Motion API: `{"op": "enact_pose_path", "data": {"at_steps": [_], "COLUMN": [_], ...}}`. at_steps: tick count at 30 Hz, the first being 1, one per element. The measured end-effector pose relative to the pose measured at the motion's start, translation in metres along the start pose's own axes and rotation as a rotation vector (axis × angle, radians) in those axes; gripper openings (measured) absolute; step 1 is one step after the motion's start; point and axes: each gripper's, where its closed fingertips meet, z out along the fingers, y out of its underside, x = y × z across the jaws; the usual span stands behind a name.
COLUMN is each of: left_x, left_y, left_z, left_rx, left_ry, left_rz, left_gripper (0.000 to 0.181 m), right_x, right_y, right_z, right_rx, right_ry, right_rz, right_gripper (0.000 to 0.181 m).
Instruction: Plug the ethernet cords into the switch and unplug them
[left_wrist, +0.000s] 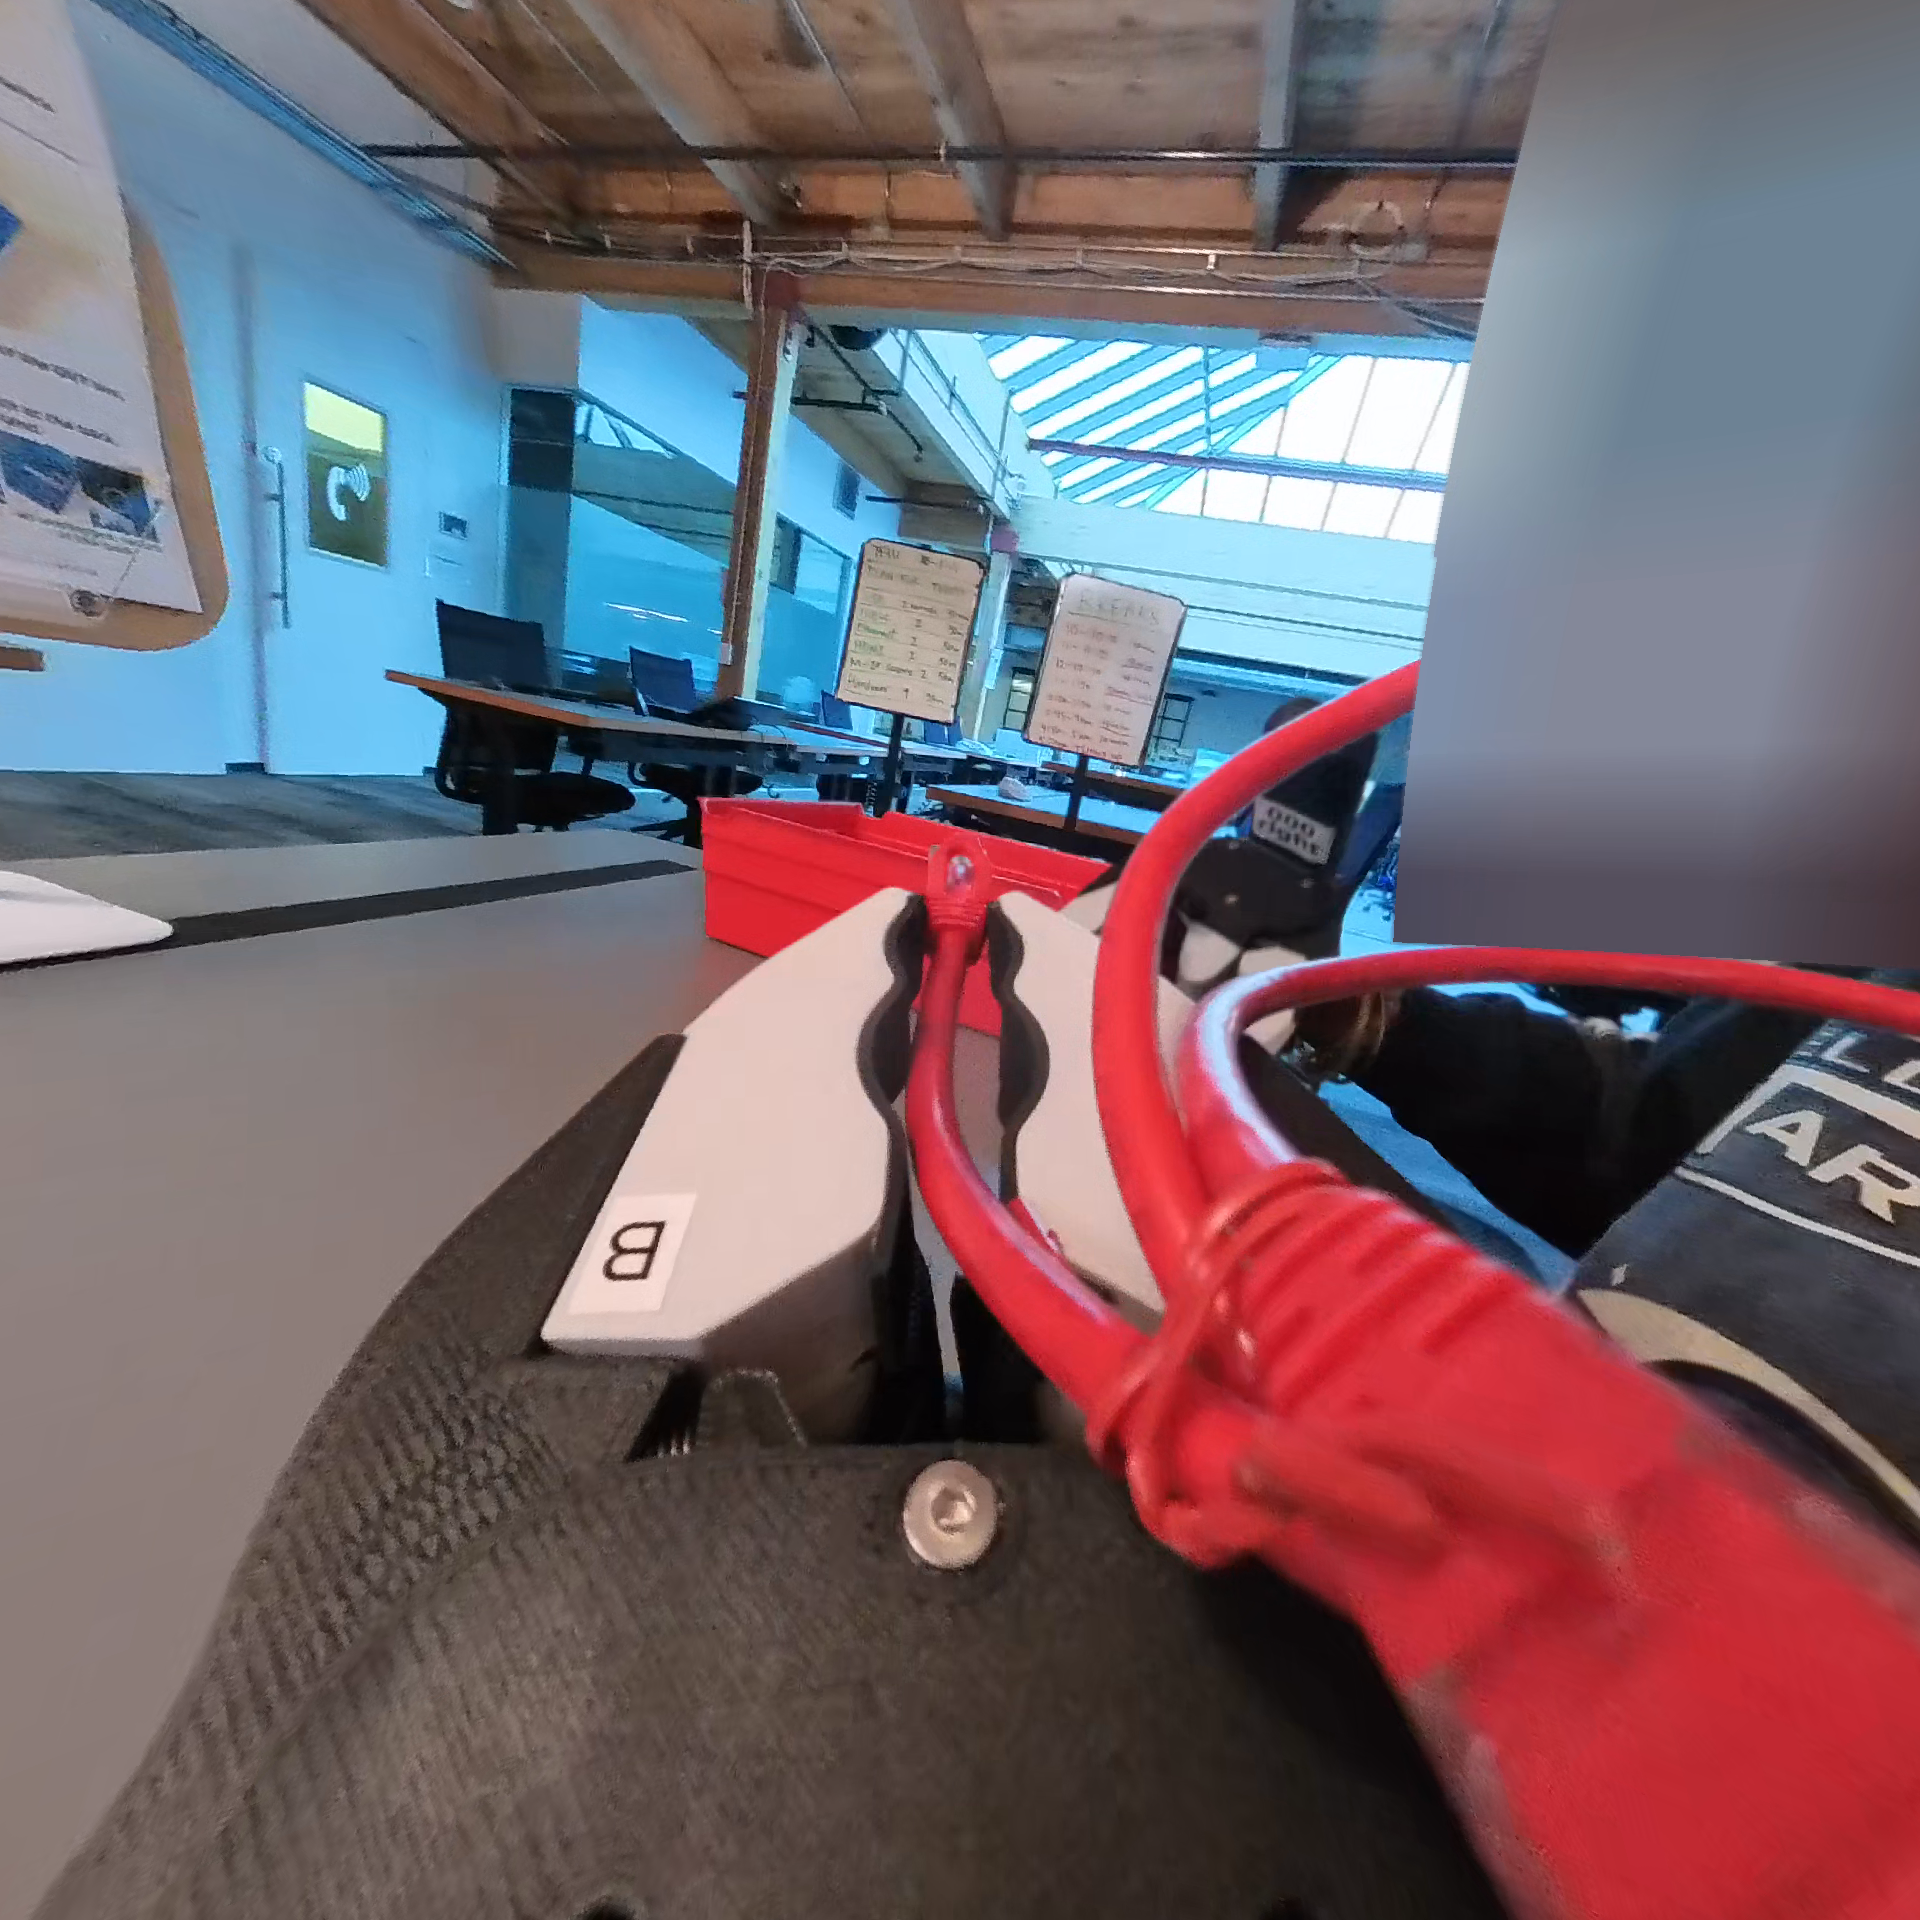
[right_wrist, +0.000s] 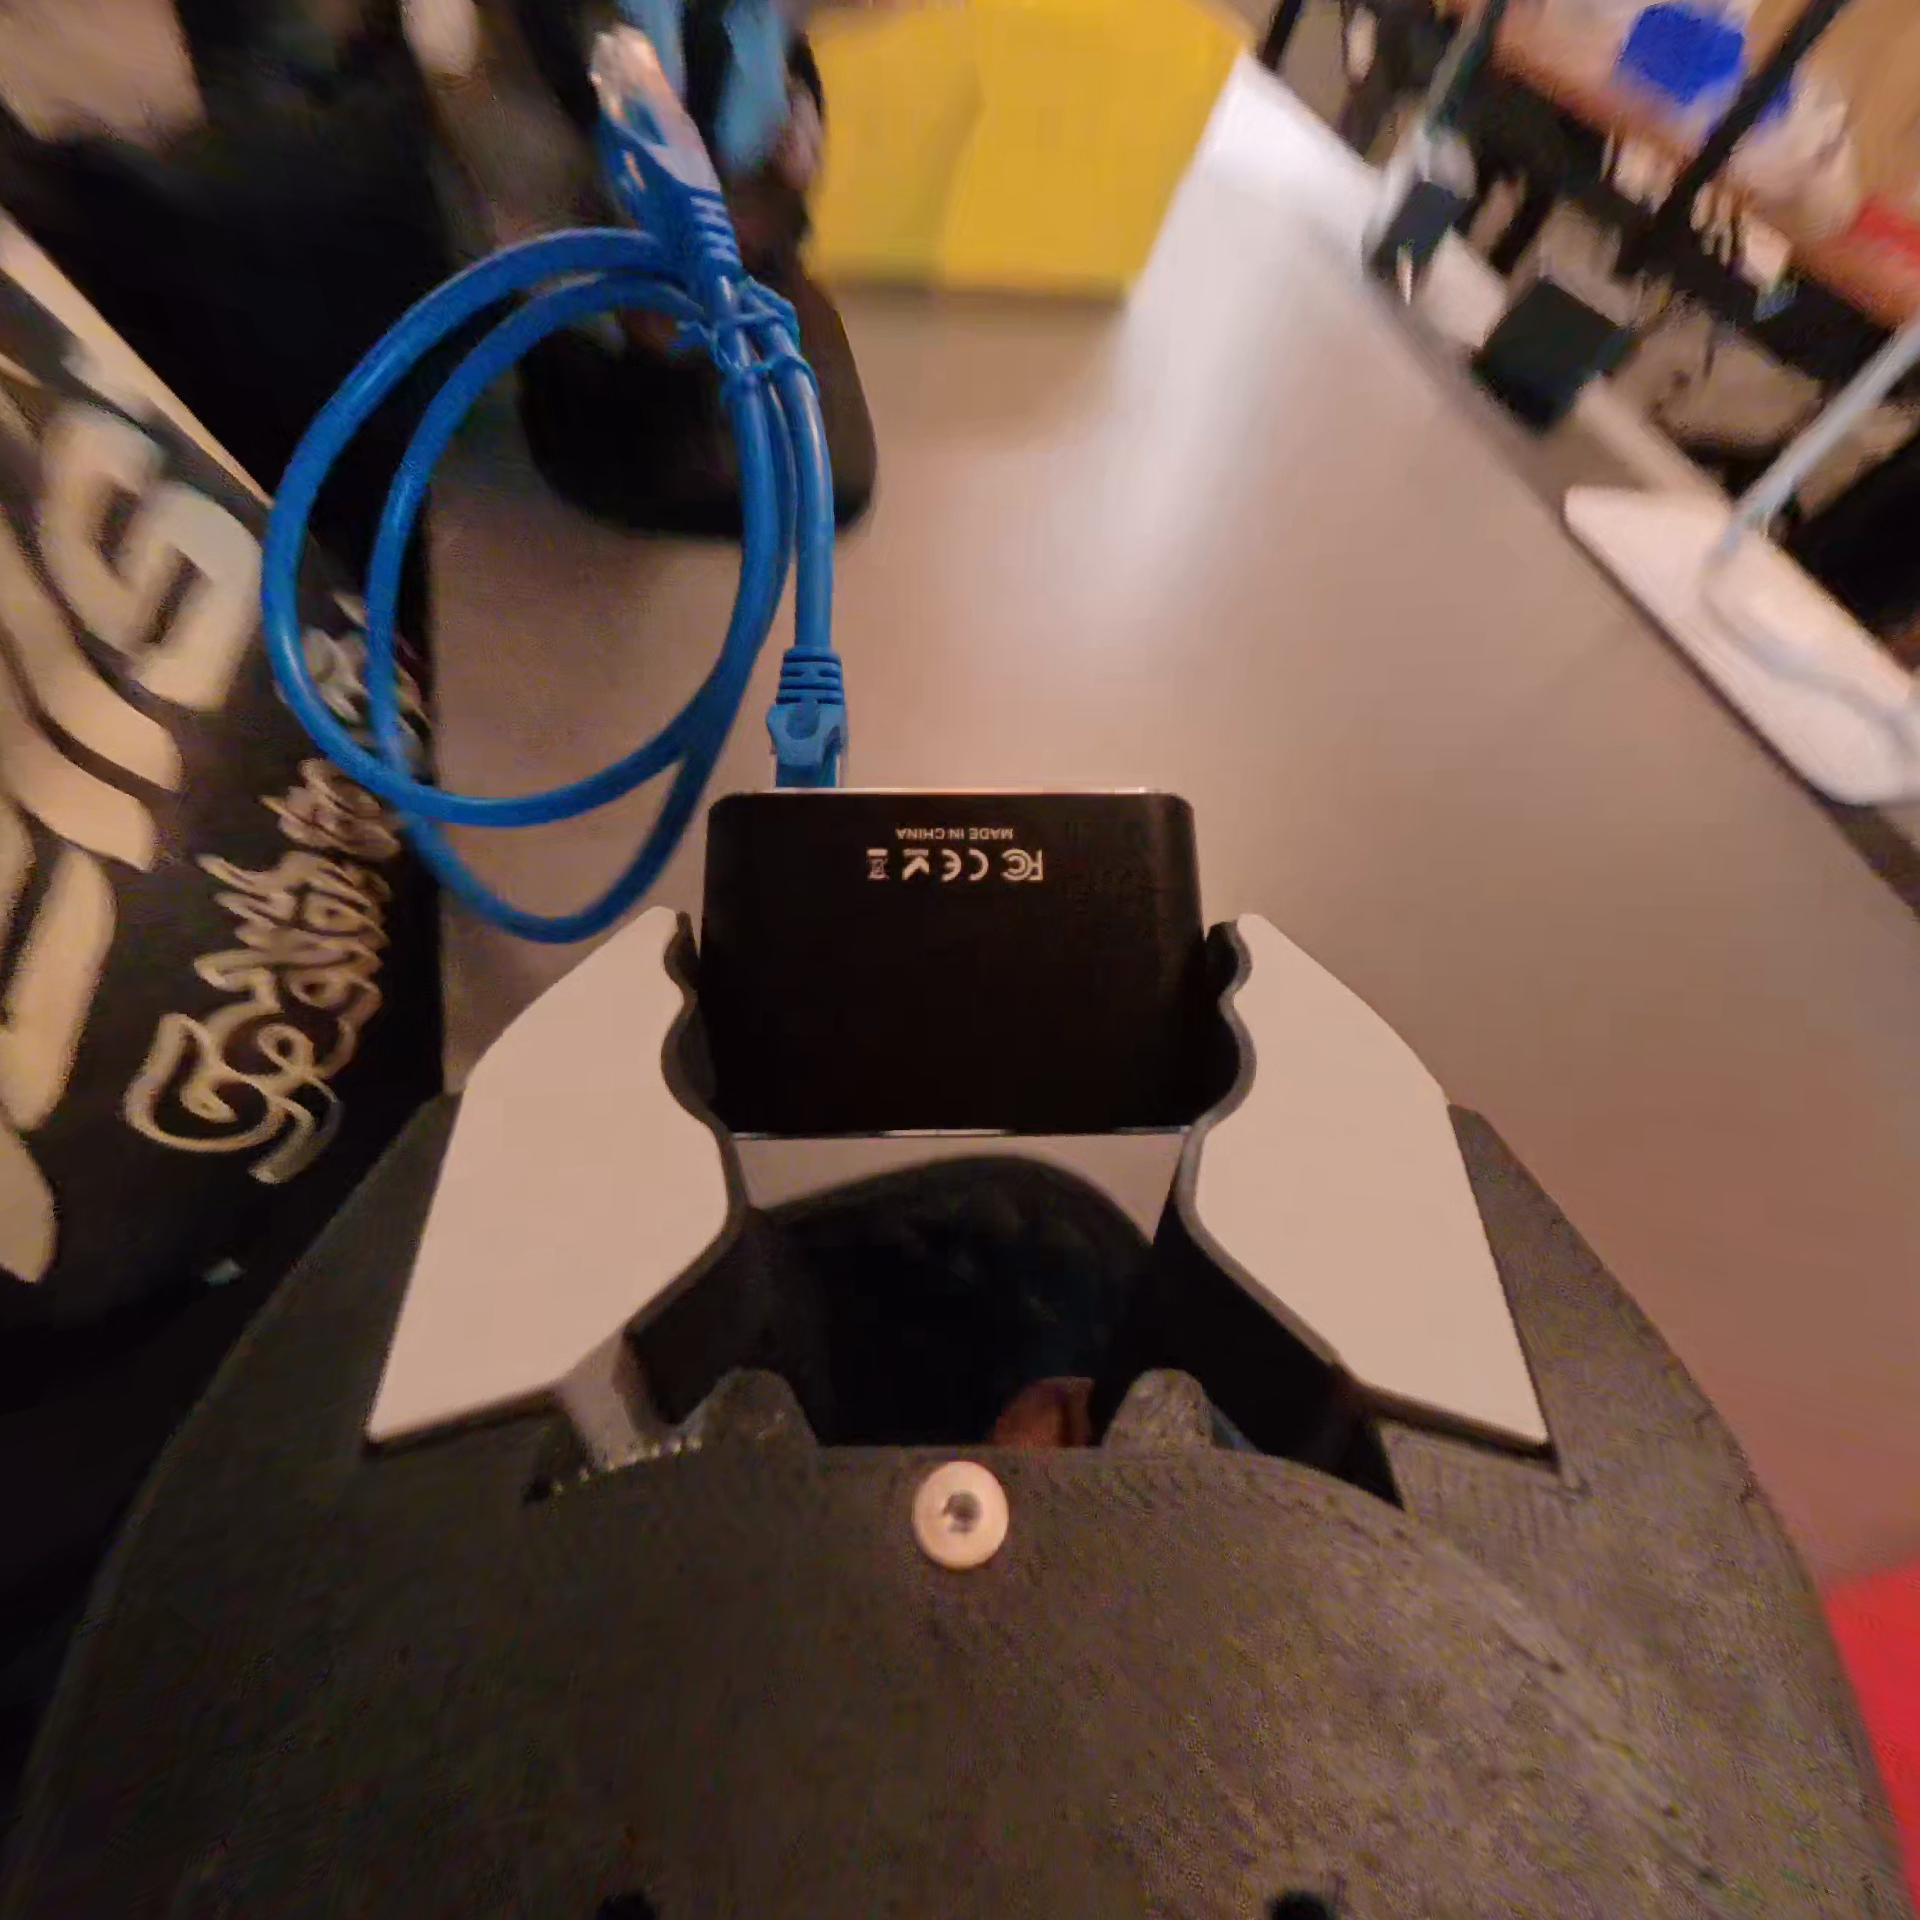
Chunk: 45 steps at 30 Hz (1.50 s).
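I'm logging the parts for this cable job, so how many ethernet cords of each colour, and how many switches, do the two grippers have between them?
Red ethernet cord: 1, pinched in the left gripper
Blue ethernet cord: 1, plugged into the switch
Black switch: 1, clamped in the right gripper
Total: 3

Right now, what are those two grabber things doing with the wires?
A person works both grabbers. The left gripper pinches a red ethernet cord just behind its plug, with the rest looped beside it. The right gripper holds a small black switch by its sides. A blue ethernet cord is already plugged into the switch's far edge. The red cord isn't plugged in yet.
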Motion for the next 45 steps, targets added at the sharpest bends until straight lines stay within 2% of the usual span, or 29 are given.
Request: {"op": "enact_pose_path", "data": {"at_steps": [3, 7, 11, 15, 17, 20, 22, 24, 26, 29, 33, 36, 40, 45], "left_x": [0.006, 0.032, 0.05, 0.05, 0.048, 0.019, 0.011, 0.017, 0.023, 0.041, 0.062, 0.067, 0.069, 0.071], "left_y": [0.01, 0.027, 0.036, 0.046, 0.037, 0.017, 0.014, 0.019, 0.026, 0.031, 0.048, 0.039, 0.037, 0.07], "left_z": [0.007, 0.018, 0.022, 0.026, 0.024, 0.011, -0.001, -0.006, -0.004, 0.006, 0.02, 0.024, 0.025, 0.053], "left_rx": [-0.067, -0.174, -0.225, -0.258, -0.206, -0.153, -0.179, -0.225, -0.259, -0.244, -0.323, -0.293, -0.327, -0.468], "left_ry": [0.029, 0.137, 0.215, 0.213, 0.212, 0.081, 0.053, 0.086, 0.113, 0.174, 0.208, 0.202, 0.226, 0.308], "left_rz": [0.036, 0.163, 0.202, 0.229, 0.195, 0.193, 0.28, 0.408, 0.432, 0.393, 0.422, 0.399, 0.377, 0.393], "left_gripper": [0.011, 0.011, 0.011, 0.011, 0.011, 0.011, 0.011, 0.011, 0.011, 0.011, 0.011, 0.011, 0.011, 0.011], "right_x": [-0.012, -0.032, -0.04, -0.042, -0.043, -0.041, -0.044, -0.049, -0.052, -0.054, -0.053, -0.055, -0.047, -0.04], "right_y": [-0.033, -0.047, -0.058, -0.062, -0.066, -0.07, -0.074, -0.079, -0.084, -0.081, -0.073, -0.069, -0.051, -0.021], "right_z": [-0.003, 0.01, 0.014, 0.019, 0.021, 0.025, 0.028, 0.03, 0.033, 0.042, 0.051, 0.053, 0.049, 0.03], "right_rx": [0.154, 0.103, 0.112, 0.128, 0.161, 0.177, 0.171, 0.182, 0.189, 0.148, 0.08, 0.038, -0.088, -0.231], "right_ry": [-0.087, -0.165, -0.215, -0.262, -0.292, -0.29, -0.286, -0.302, -0.316, -0.313, -0.303, -0.319, -0.315, -0.306], "right_rz": [-0.014, -0.102, -0.127, -0.132, -0.129, -0.156, -0.192, -0.21, -0.211, -0.226, -0.203, -0.178, -0.168, -0.096], "right_gripper": [0.092, 0.092, 0.092, 0.092, 0.092, 0.092, 0.092, 0.092, 0.092, 0.092, 0.092, 0.093, 0.093, 0.092]}}
